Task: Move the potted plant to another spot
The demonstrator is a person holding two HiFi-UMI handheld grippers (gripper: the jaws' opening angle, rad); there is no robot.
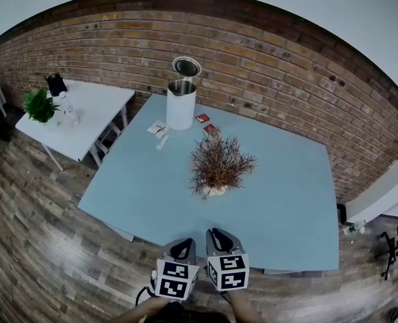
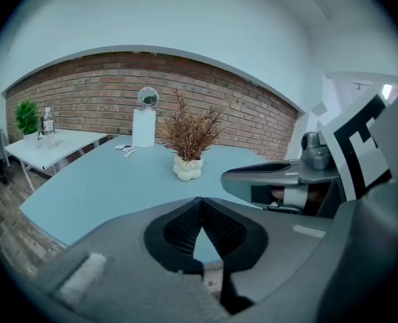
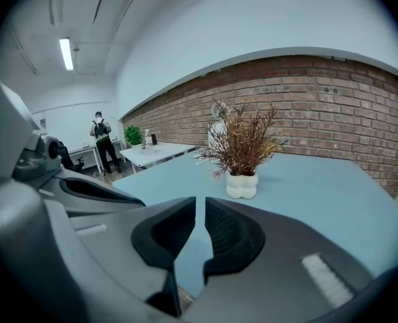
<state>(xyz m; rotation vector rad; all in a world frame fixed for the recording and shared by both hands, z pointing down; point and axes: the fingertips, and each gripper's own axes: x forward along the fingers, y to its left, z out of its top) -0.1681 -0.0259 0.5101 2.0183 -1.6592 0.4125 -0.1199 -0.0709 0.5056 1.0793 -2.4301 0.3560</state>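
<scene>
**Dried plant in a lobed white pot: handling notes**

Location: the potted plant [image 1: 217,165] stands upright near the middle of the pale blue table [image 1: 286,207]. It is well apart from both grippers, which hang at the table's near edge. Nothing touches it. A white lidded bin [image 1: 181,104] and some small packets [image 1: 205,122] lie beyond it, toward the brick wall.

Materials: the pot [image 3: 242,185] is small and white with bulbous lobes. It looks like glazed ceramic, so it is likely smooth, a bit slippery, and liable to chip if knocked. It is probably light, yet top-heavy in look, because the brown twigs [image 3: 242,143] spread much wider than the base. The twigs seem dry, thin and brittle, so they are no place to grip.

Best hold, as I judge it: take the pot body itself, pads on opposite sides, low down, and keep it upright. One gripper on each flank would be steadier than one alone.

Grippers: the left gripper [image 2: 200,204] has its dark ribbed fingers closed together, with nothing in them. The right gripper [image 3: 200,204] has its fingers only a thin slit apart and is also empty. Both would need to open far wider to take the pot.
</scene>
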